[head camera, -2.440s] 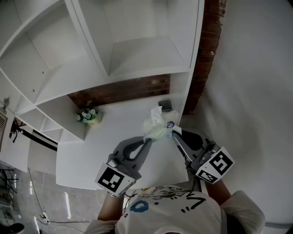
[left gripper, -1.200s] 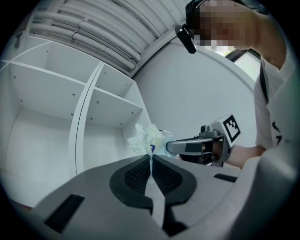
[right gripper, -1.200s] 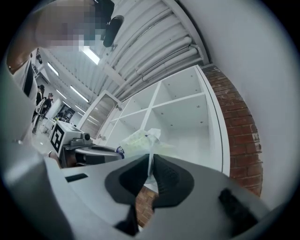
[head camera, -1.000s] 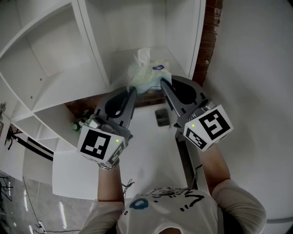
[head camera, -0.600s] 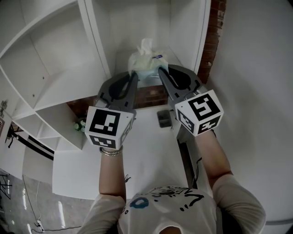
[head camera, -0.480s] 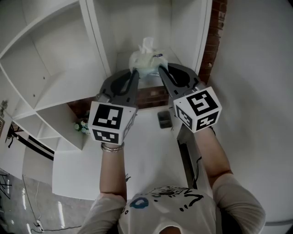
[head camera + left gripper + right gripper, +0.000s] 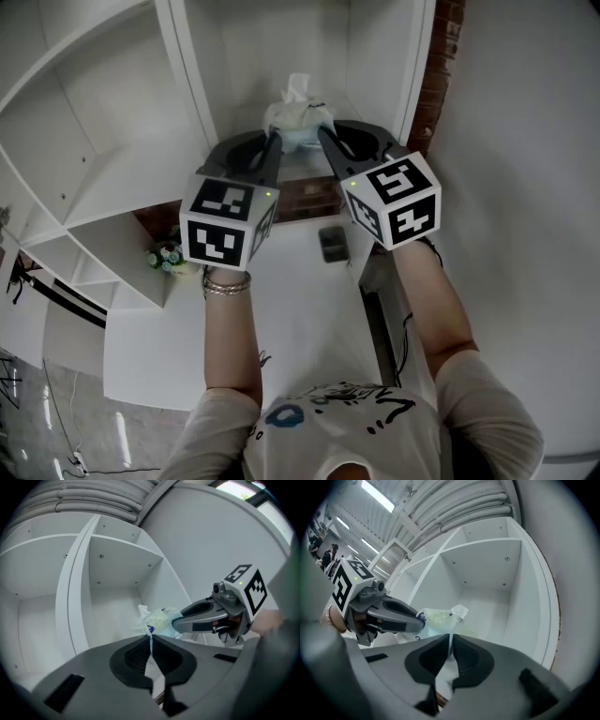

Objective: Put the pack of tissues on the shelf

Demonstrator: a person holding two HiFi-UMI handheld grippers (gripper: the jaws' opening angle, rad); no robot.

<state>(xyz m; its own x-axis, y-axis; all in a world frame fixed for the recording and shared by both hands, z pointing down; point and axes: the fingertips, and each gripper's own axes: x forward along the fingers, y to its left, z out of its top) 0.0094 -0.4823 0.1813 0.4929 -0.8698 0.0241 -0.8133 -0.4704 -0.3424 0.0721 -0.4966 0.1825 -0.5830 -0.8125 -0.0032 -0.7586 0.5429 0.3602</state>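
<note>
Here, at the far left, we see a small pot of flowers (image 7: 167, 255) standing on the white worktop (image 7: 281, 319), below the boards of the white shelf (image 7: 103, 187). Next comes our left hand, a bracelet (image 7: 225, 281) on its wrist, holding the left tongs (image 7: 274, 141) level and pointed into the compartment just right of the upright divider (image 7: 187, 75). Its jaws are pressed together, pinching a thin fold of wrapper at one end of the pack of tissues (image 7: 298, 117). The pack hangs between our two tools inside that compartment's mouth, one white tissue sticking up from its top. We cannot tell whether its underside touches the board. On its other side the right tongs (image 7: 323, 136), also level, have their jaws all but together, nipping the wrapper at the opposite end. Below them a small dark object (image 7: 333, 244) lies on the worktop, and at the far right a strip of brick wall (image 7: 436, 75) runs beside the shelf's outer panel.
</note>
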